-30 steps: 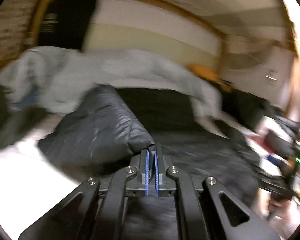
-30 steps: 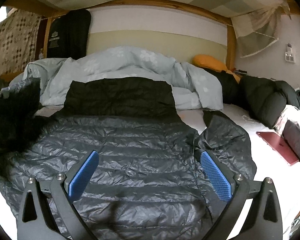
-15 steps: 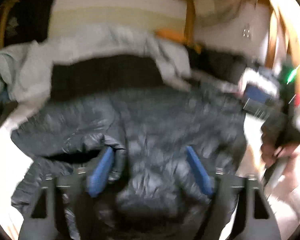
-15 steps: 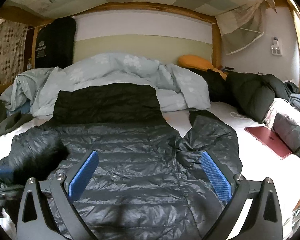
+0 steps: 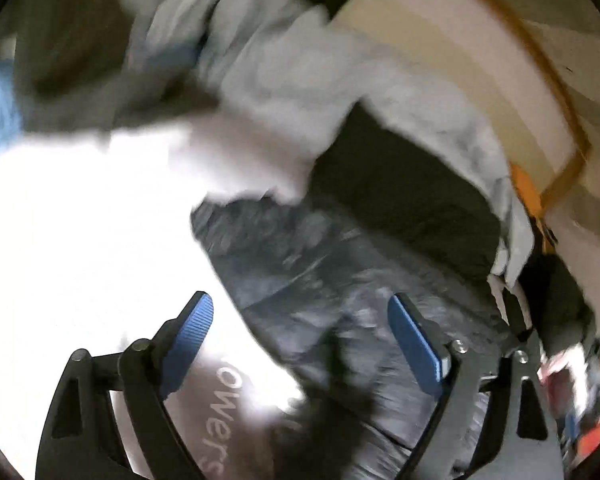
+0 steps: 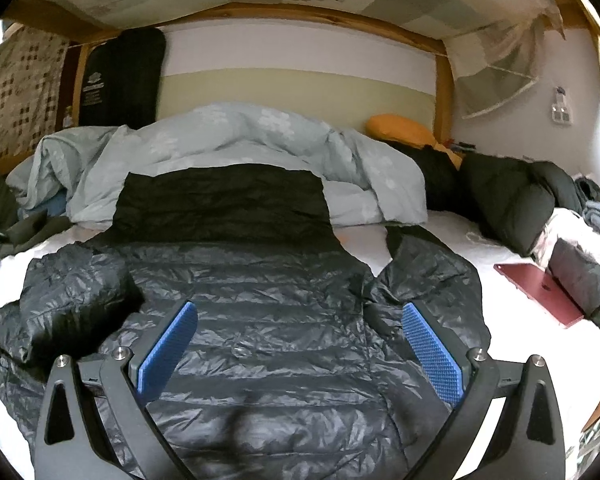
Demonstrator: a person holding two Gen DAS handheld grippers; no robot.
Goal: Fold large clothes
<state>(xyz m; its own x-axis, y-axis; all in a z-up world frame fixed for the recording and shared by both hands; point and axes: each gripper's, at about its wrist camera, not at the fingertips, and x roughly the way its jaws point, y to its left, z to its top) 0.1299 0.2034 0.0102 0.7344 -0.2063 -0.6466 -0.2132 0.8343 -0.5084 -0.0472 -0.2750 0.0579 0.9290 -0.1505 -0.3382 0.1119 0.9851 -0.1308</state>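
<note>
Your right claw [image 6: 298,344] is spread wide and holds nothing, hanging just above the middle of the dark puffy jacket [image 6: 260,340]. Your left claw [image 5: 300,336] is spread wide too, over the jacket's [image 5: 340,300] left edge, though that view is blurry. The jacket lies flat on the white bed [image 6: 520,320], its left sleeve [image 6: 72,292] folded in, with a blue blanket [image 6: 228,144] behind it and a red tablet [image 6: 540,292] to its right.

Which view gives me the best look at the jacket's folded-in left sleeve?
Right wrist: the left sleeve lies sharp and fully visible across the puffer jacket. The left wrist view is motion-blurred, showing only the jacket's edge.
</note>
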